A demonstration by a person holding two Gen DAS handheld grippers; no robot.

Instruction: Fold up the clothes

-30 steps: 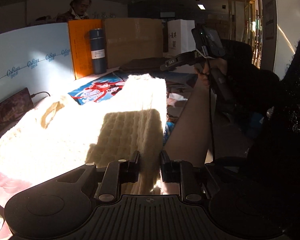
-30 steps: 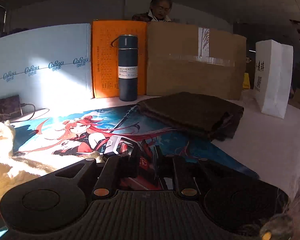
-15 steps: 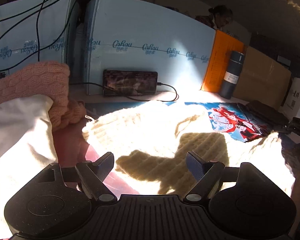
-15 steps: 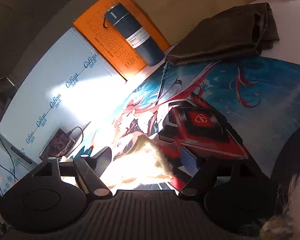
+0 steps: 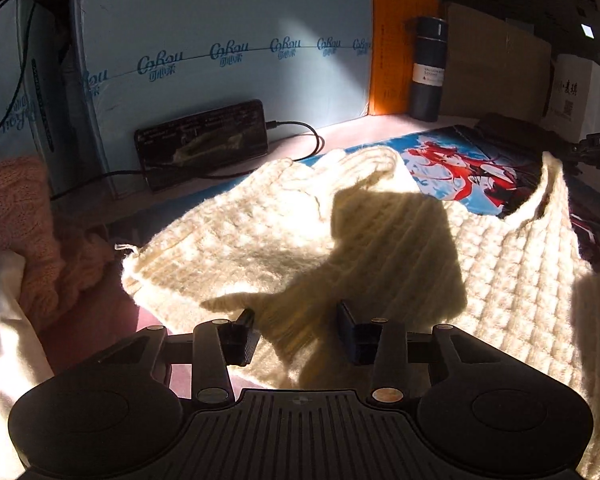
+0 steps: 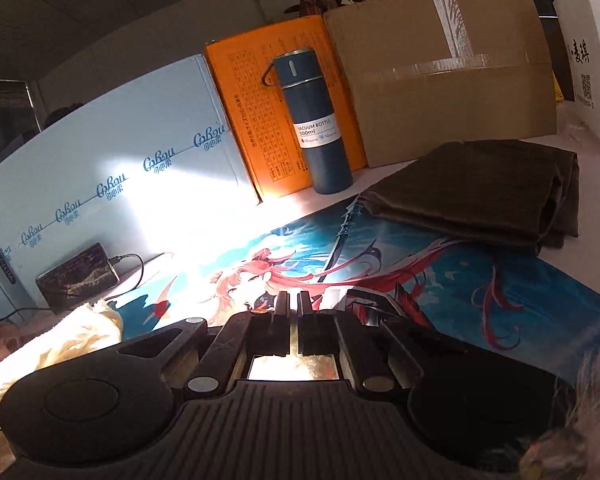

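Left wrist view: the left gripper [image 5: 296, 330] stands with jaws apart, gripping nothing; the cream knit sweater [image 5: 380, 240] lies between and ahead of them. Right wrist view: the right gripper [image 6: 293, 312] has jaws nearly together over a bright cream strip; whether cloth is clamped cannot be told. A folded brown garment [image 6: 480, 188] lies ahead, right.

The cream sweater [image 5: 380, 240] runs off the right and near edges. Glare washes out its sunlit knit. Whether the right gripper [image 6: 293, 312] pinches fabric is hidden. The bottle [image 5: 428, 76] label's small print is unreadable.
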